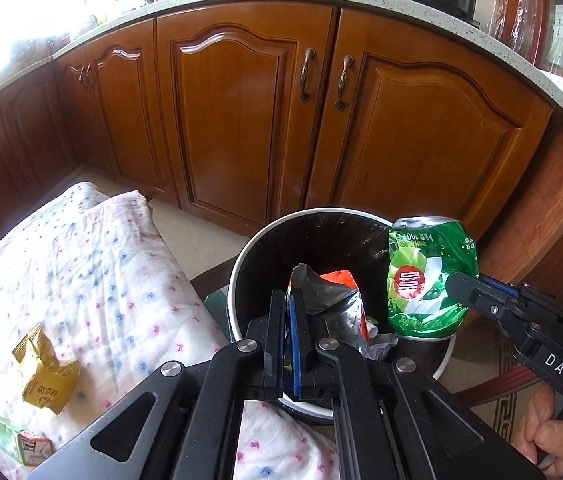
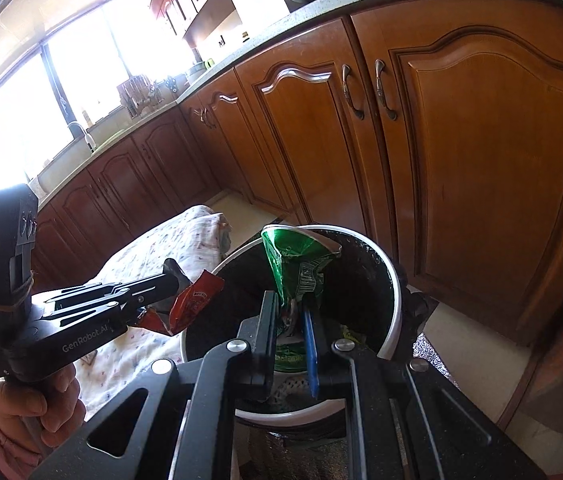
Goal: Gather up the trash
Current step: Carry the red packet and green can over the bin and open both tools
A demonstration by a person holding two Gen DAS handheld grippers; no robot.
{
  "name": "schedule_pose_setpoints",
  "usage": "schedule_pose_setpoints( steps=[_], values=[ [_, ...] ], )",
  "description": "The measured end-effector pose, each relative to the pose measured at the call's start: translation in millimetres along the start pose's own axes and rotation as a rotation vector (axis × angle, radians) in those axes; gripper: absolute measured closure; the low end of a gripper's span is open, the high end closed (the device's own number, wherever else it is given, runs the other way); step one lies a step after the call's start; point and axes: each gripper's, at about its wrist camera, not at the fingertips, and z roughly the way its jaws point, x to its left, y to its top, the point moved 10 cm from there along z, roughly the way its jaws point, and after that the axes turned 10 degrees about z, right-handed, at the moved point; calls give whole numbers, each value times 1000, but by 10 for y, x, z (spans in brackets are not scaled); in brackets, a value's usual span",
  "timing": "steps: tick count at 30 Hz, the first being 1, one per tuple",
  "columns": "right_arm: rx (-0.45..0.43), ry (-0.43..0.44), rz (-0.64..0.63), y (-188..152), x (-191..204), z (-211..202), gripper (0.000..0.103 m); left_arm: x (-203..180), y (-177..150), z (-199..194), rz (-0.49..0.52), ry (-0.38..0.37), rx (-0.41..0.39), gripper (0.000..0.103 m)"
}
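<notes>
My left gripper (image 1: 286,296) is shut on a crumpled silver and orange snack wrapper (image 1: 337,300), held over the near rim of a white-rimmed trash bin (image 1: 237,276) with a black liner. My right gripper (image 2: 287,304) is shut on a crushed green drink can (image 2: 297,256) above the same bin (image 2: 395,292). In the left wrist view the can (image 1: 429,276) hangs at the bin's right rim, pinched by the right gripper (image 1: 455,286). In the right wrist view the left gripper (image 2: 175,280) comes in from the left with the wrapper (image 2: 193,300).
A floral cloth (image 1: 81,272) left of the bin carries a crumpled yellow packet (image 1: 45,368) and a green carton (image 1: 9,436). Wooden cabinet doors (image 1: 241,120) stand close behind the bin, under a counter with pots. A person's hand (image 2: 29,404) grips each handle.
</notes>
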Motion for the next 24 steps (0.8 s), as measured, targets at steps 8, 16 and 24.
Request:
schedule_pose_setpoints(
  steps=[8,16,24],
  values=[
    [34,-22,-9,-19,-35,134,91,-51,-10,131,6,-40,32,102],
    [70,-48,-10,-49,-105,270,91,-83,30,187,17,-43,56,101],
    [89,-54,2,-29,-146,372,86,-116,43,204,7,-39,76,84]
  ],
)
